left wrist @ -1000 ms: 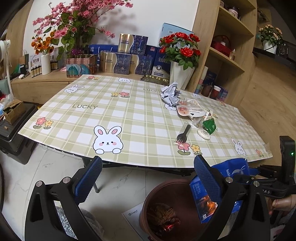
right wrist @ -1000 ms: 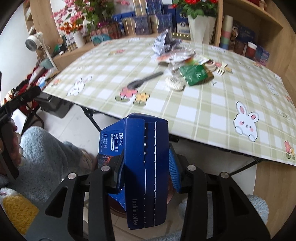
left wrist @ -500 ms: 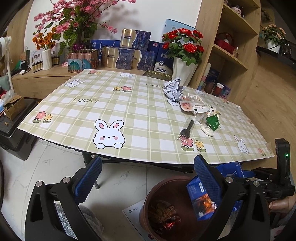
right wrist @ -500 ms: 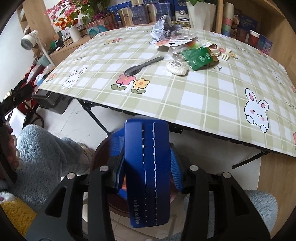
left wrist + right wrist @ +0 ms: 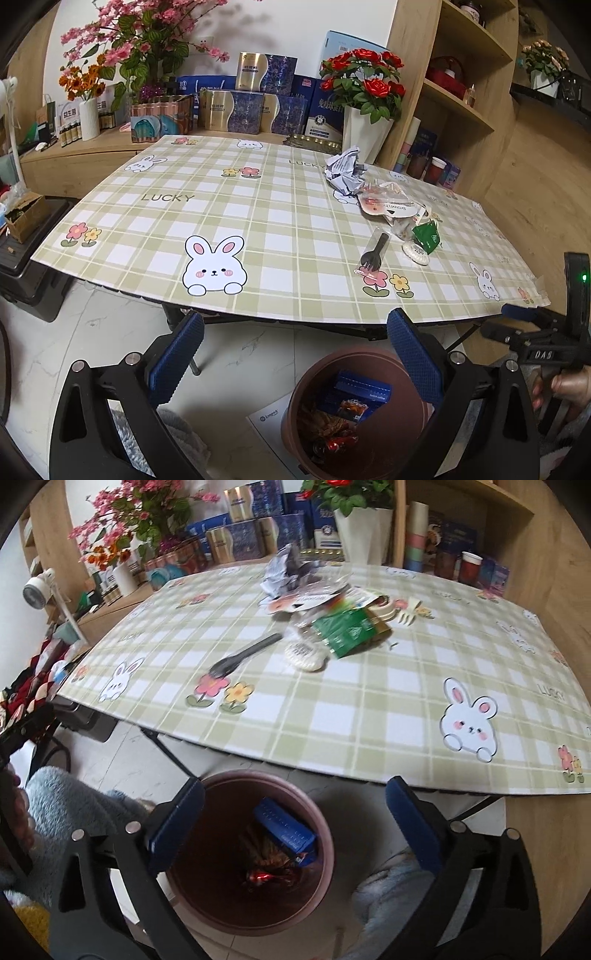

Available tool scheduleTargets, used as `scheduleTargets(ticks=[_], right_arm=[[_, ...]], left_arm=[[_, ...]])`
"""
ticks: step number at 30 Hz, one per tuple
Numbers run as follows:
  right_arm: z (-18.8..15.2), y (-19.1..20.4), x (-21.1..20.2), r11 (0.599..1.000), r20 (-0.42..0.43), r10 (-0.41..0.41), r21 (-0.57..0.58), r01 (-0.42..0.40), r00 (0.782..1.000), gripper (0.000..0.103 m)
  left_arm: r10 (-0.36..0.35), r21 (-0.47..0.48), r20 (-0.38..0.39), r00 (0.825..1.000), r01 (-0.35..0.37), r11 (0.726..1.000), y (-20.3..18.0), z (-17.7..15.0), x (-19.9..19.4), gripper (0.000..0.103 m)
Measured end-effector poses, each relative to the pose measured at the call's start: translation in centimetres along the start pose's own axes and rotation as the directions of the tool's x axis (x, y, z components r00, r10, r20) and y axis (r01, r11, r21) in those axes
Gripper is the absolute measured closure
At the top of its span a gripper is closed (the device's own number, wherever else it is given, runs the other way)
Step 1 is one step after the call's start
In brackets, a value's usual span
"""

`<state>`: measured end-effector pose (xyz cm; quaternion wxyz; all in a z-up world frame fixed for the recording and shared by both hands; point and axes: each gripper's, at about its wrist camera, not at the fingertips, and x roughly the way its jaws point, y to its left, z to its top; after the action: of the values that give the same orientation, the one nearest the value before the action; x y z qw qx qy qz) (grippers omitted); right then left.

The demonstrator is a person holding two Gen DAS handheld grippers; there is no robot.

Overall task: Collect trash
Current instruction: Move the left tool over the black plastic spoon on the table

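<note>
Table (image 5: 369,709): green plaid cloth with rabbits; leftover litter in a heap near its middle.
Bin (image 5: 317,805): round, brown, on the floor by the table's edge.
Right gripper (image 5: 293,818): above the bin, jaws opening, nothing between.
Left gripper (image 5: 295,354): wide, empty.
Carton (image 5: 284,829): dark blue, flattened, perforated, lying inside the bin on wrappers.

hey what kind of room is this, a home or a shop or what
Probably a home living or dining room: a folding table with a bunny-print cloth, vases of artificial flowers, wooden shelves of household items, and a brown bin on the tiled floor.
</note>
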<state>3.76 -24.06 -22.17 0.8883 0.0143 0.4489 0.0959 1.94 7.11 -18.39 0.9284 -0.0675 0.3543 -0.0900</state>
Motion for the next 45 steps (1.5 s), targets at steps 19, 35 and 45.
scheduleTargets(ticks=[19,35,45], right_arm=[[3.2,-3.2,-2.9,0.996,0.163,0.030,0.078,-0.043,0.986,0.006],[4.1,-6.4,-1.8,0.987,0.180,0.031,0.152,-0.058,0.983,0.006],[4.6,-7.7,0.9,0.984,0.116,0.011,0.174,-0.032,0.993,0.006]], left_arm=[[-0.056,0.104,0.065,0.996,0.049,0.993,-3.6,4.5,0.8,0.006],[-0.115,0.184,-0.022,0.993,0.117,0.976,-6.6,5.0,5.2,0.006],[-0.104,0.293,-0.143,0.984,0.143,0.945,-9.4,5.4,11.2,0.020]])
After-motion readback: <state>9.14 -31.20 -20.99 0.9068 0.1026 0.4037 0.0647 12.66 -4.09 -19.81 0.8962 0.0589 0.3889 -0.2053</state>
